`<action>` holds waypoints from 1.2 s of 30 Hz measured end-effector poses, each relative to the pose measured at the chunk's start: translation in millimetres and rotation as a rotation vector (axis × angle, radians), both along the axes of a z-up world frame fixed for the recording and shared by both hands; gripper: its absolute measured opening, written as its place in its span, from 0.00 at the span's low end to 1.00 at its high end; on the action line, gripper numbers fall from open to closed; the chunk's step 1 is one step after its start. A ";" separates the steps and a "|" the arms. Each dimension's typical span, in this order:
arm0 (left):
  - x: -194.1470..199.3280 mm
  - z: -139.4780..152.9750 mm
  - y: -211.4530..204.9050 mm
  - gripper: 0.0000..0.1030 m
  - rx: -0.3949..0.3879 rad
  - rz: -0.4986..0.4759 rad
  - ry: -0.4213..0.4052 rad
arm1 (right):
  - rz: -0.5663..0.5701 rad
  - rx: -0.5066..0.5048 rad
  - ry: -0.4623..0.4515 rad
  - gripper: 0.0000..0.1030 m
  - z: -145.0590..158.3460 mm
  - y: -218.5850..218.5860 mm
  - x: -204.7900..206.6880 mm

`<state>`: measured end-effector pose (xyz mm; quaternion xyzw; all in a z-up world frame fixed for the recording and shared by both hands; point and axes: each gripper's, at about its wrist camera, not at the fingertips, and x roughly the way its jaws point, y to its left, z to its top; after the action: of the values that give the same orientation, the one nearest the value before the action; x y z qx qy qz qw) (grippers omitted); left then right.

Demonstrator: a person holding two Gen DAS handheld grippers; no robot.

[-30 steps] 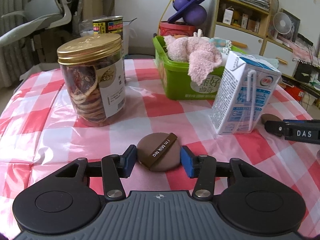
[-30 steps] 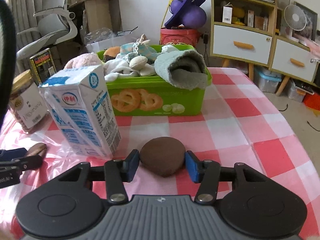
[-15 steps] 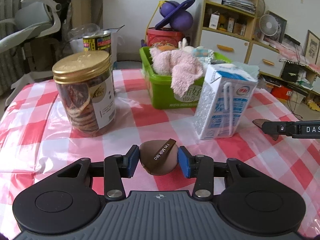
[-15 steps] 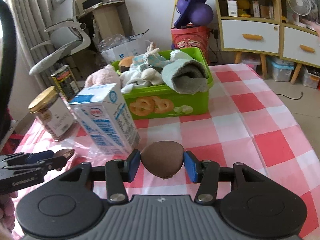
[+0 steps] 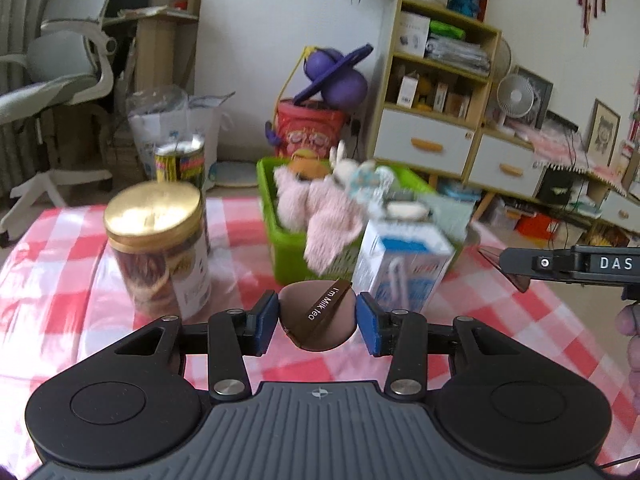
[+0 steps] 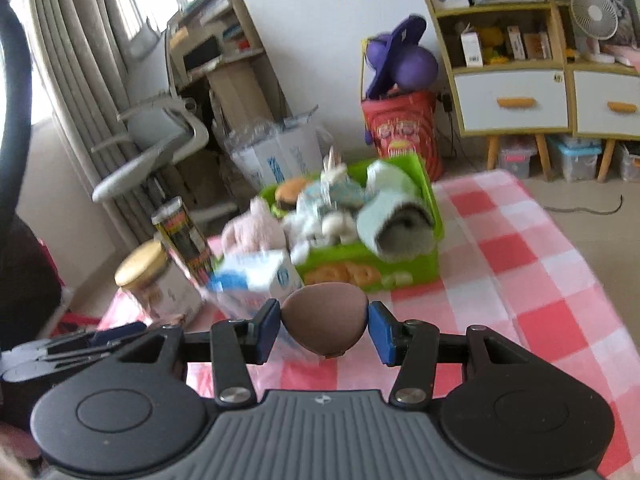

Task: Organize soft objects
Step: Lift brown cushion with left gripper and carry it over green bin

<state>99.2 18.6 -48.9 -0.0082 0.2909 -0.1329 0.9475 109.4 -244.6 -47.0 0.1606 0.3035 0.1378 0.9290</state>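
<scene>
Left tongs (image 5: 316, 322): closed on a brown puff (image 5: 318, 320), blue pads pressed to its two sides; band across the puff printed "I'm Milk tea"; puff raised clear of the counter (image 5: 60, 280).

Right tongs (image 6: 323, 326): closed on a second brown puff (image 6: 325, 318), plain face toward the camera, pads (image 6: 269, 330) at both sides; likewise lifted above the checked cloth.

Ahead of the left tongs, slightly right: milk carton (image 5: 400, 268), upright, blurred. Beyond the carton: green bin (image 5: 288, 256), filled with soft toys, a pink plush (image 5: 316, 212) hanging over its near wall.

Ahead and left of the left tongs: clear jar (image 5: 160, 248) with gold lid, upright on the counter. Behind the jar: tall printed can (image 5: 180, 162).

Far right of the left tongs: tip of the right tongs entering from the edge, its puff seen edge-on.

Ahead of the right tongs: same green bin (image 6: 400, 268), a rolled pale towel (image 6: 396, 216) at its right end. Ahead and left: milk carton (image 6: 256, 276), then the jar (image 6: 156, 280) and the can (image 6: 186, 240) further left. Low at the left of the right tongs: body of the left tongs, dark and partly hidden.

Beyond the counter: purple ball toy (image 5: 334, 76) on a red tub, shelf unit (image 5: 436, 80) with white drawers.
</scene>
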 end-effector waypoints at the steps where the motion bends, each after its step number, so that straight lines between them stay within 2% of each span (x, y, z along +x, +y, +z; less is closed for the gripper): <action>1: 2.5 5.4 -1.8 0.43 -0.008 0.002 -0.004 | -0.005 0.008 -0.008 0.23 4.1 -0.8 2.1; 8: 31.7 41.9 -22.2 0.43 -0.029 -0.029 -0.053 | -0.046 0.060 -0.071 0.23 33.6 -7.7 30.2; 13: 68.4 51.1 -39.1 0.43 -0.047 -0.057 -0.043 | -0.072 0.096 -0.091 0.23 38.7 -9.9 59.6; 16: 91.1 50.5 -46.4 0.43 -0.039 -0.066 -0.039 | -0.075 0.114 -0.093 0.24 35.8 -11.6 75.2; 21: 122.8 43.4 -52.5 0.43 -0.030 -0.080 -0.016 | -0.063 0.078 -0.092 0.24 26.4 -9.5 94.3; 29: 162.2 25.6 -51.6 0.44 -0.053 -0.047 0.051 | -0.078 0.168 -0.054 0.24 0.2 -12.7 117.1; 32: 171.0 18.8 -49.9 0.44 -0.076 -0.038 0.085 | -0.086 0.189 -0.041 0.24 -6.7 -10.1 123.9; 36: 178.1 12.4 -50.5 0.44 -0.071 -0.028 0.106 | -0.108 0.215 -0.029 0.24 -13.3 -10.0 128.4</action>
<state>277.3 -31.9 -36.5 -0.0447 0.3360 -0.1557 0.9278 237.8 -254.6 -60.3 0.2735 0.2645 0.1219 0.9167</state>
